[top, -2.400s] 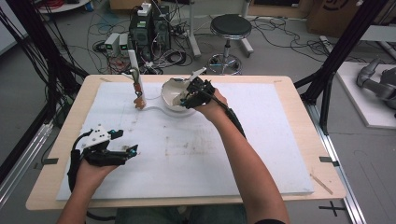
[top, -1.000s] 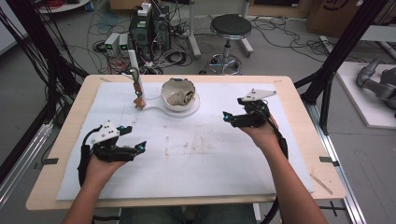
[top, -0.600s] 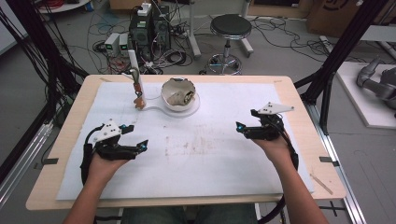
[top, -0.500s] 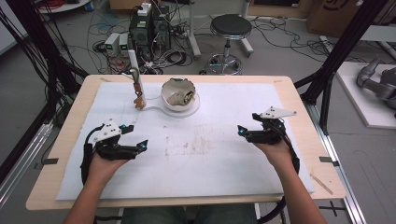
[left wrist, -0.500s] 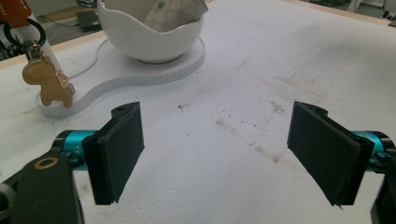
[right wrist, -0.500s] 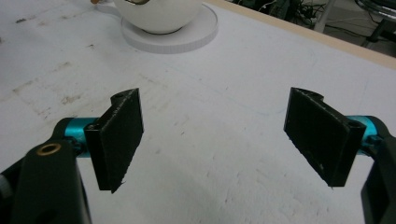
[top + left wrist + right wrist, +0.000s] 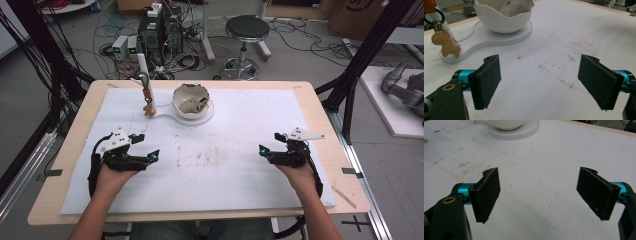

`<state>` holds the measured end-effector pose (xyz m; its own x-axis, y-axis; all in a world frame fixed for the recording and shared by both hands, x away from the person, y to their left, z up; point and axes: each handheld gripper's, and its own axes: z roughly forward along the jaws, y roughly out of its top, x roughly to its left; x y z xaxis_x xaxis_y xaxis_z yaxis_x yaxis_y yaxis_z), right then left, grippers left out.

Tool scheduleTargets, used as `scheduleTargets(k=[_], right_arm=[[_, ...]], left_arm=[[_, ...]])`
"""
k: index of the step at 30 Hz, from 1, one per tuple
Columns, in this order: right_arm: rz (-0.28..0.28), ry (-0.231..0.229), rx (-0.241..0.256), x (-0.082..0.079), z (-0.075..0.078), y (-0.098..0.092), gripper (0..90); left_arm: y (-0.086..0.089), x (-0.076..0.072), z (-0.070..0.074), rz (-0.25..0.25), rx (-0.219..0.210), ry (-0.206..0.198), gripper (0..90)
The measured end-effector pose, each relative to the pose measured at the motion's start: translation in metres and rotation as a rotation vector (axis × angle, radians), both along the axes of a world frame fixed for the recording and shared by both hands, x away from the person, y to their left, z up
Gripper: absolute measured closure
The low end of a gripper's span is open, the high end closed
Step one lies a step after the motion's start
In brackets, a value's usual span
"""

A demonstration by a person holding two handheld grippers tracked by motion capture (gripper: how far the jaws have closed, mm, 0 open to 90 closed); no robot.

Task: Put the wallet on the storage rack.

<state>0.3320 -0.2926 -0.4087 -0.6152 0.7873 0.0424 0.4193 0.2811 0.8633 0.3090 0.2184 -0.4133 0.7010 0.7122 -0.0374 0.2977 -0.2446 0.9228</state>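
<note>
A white bowl with a wavy rim stands on a white base at the back middle of the table; a beige dotted pouch lies inside it. A small tan horse-shaped keyring hangs from a white post on the same base. My left gripper is open near the front left, empty, its jaws wide apart above the mat. My right gripper is open at the front right, also empty, well away from the bowl.
A stained white mat covers the wooden table. Behind the table stand a stool, computer boxes and cables on the floor. Black frame posts rise at both sides.
The right hand left the bowl, where the pouch now lies, and drew back to the front right of the mat. The left gripper shifted slightly toward the middle.
</note>
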Motion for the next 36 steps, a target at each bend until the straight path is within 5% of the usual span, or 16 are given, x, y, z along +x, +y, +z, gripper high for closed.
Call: scheduleTargets(k=[11,36], right_arm=[[-0.041,0.009,0.012,0.0,-0.005,-0.019,19.6],[-0.036,0.023,-0.004,0.001,-0.008,-0.016,19.5]], left_arm=[[-0.005,0.004,-0.001,-0.007,-0.005,-0.004,18.6],[-0.006,0.004,-0.001,-0.016,-0.002,-0.007,18.6]])
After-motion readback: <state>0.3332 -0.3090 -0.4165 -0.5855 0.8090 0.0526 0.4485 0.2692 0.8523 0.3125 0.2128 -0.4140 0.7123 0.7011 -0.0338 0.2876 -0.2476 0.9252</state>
